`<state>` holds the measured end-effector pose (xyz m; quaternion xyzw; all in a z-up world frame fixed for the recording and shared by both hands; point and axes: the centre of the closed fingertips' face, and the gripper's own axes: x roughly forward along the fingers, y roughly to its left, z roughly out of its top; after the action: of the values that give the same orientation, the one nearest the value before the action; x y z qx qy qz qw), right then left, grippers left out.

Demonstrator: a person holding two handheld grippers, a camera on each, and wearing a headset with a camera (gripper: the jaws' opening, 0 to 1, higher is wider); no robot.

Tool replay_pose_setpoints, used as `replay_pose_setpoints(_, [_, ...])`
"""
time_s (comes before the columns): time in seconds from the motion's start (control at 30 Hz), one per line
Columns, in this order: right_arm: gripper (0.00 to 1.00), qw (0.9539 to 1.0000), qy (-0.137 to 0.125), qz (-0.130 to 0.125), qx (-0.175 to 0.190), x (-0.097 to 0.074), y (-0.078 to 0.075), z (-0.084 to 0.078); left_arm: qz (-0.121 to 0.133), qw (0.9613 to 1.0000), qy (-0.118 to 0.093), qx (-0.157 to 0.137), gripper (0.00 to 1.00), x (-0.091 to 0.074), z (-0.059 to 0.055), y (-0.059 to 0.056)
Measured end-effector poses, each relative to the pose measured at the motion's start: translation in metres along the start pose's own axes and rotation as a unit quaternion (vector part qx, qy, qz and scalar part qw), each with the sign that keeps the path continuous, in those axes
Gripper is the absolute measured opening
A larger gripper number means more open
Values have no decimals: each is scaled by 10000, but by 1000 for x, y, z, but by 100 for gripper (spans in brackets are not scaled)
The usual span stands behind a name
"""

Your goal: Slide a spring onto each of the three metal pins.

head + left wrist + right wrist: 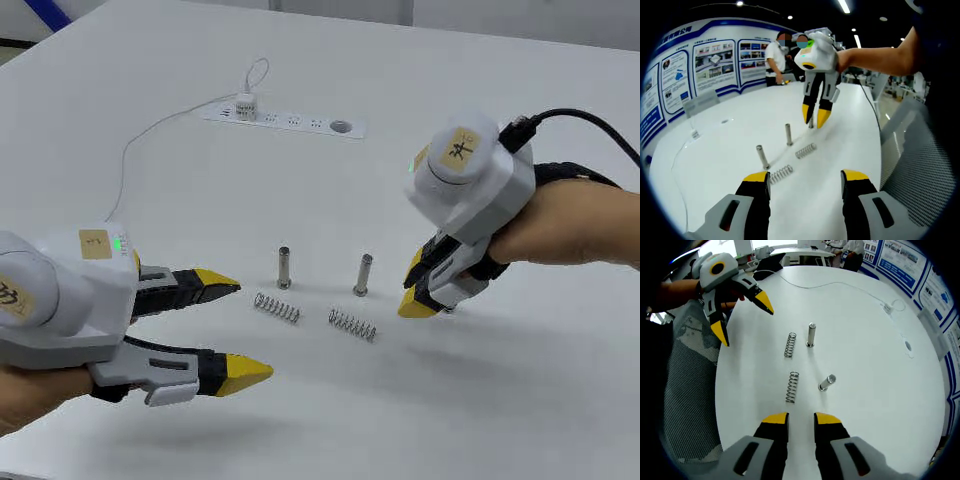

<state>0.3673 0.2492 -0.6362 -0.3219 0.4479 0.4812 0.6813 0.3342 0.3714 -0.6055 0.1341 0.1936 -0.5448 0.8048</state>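
Note:
Two bare metal pins (284, 268) (362, 275) stand upright on the white table (330, 200). Just in front of them lie two springs (277, 307) (352, 325). My left gripper (243, 328) is open at the lower left, its tips a short way from the nearer spring (781, 173). My right gripper (416, 290) points down at the right. Its jaws stand a narrow gap apart. In the left gripper view a third pin (811, 122) stands at the right gripper's (815, 117) tips. The right gripper view shows both springs (790, 345) (792, 386) and two pins (811, 335) (826, 382).
A white power strip (285, 119) with a thin cable lies at the back of the table. A mesh chair (920, 165) stands beside the table edge. People stand far behind the table, near a wall of posters.

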Motion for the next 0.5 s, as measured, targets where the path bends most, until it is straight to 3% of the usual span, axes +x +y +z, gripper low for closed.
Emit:
replay_pose_setpoints(0.23, [20, 9999, -20, 132, 54, 16, 11, 3, -3, 10000, -10, -6, 58, 1, 0, 0])
replay_pose_setpoints(0.5, [18, 9997, -64, 164, 170, 34, 12, 6, -14, 10000, 6, -5, 57, 2, 0, -1])
